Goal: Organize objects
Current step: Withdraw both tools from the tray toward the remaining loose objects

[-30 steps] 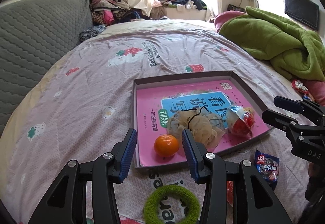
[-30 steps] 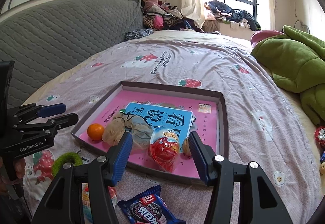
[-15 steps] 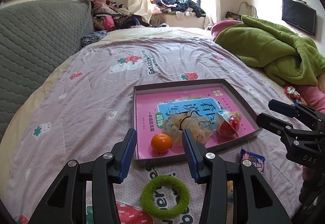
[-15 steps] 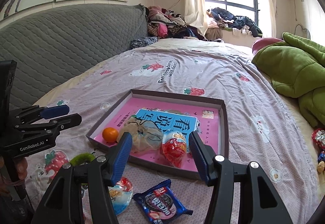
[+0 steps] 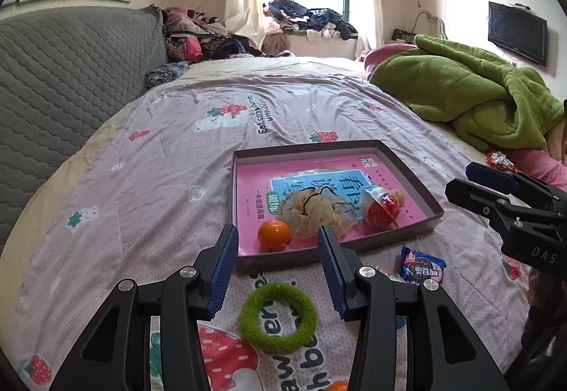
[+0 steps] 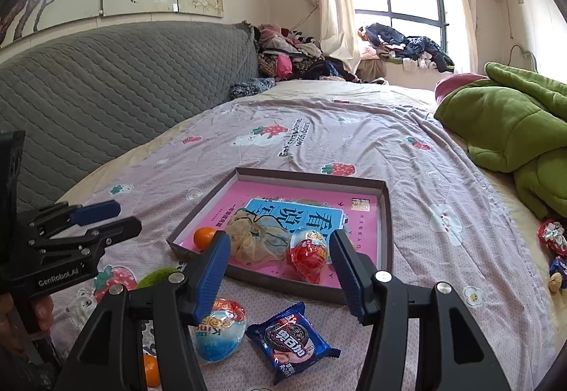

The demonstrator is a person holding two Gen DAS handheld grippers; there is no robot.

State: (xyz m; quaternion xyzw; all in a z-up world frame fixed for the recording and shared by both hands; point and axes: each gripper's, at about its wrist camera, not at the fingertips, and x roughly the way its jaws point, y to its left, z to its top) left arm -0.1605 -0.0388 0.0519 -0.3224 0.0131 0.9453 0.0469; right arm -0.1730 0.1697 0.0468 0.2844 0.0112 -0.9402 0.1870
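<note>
A shallow box tray (image 5: 407, 171) (image 6: 388, 224) lies on the bed, lined with a pink booklet. Inside it are an orange (image 5: 273, 232) (image 6: 204, 236), a beige mesh scrunchie (image 5: 312, 210) (image 6: 257, 240) and a red egg-shaped sweet (image 5: 381, 210) (image 6: 307, 254). My left gripper (image 5: 277, 265) hangs open and empty over the near rim, above a green hair ring (image 5: 277, 317). My right gripper (image 6: 280, 267) is also open and empty, short of the tray. Below it lie a blue egg sweet (image 6: 219, 330) and a blue cookie packet (image 6: 292, 343) (image 5: 421, 265).
A second orange (image 6: 150, 369) lies near the bottom left of the right wrist view. A green blanket (image 5: 471, 97) is heaped on the bed's right side, with small wrapped sweets (image 6: 553, 238) near it. A grey quilted headboard (image 6: 106, 90) runs along the left.
Both grippers have drawn back and up from the tray, so it looks smaller and farther. The green ring, blue egg sweet and cookie packet have come fully into view. Jaws unchanged.
</note>
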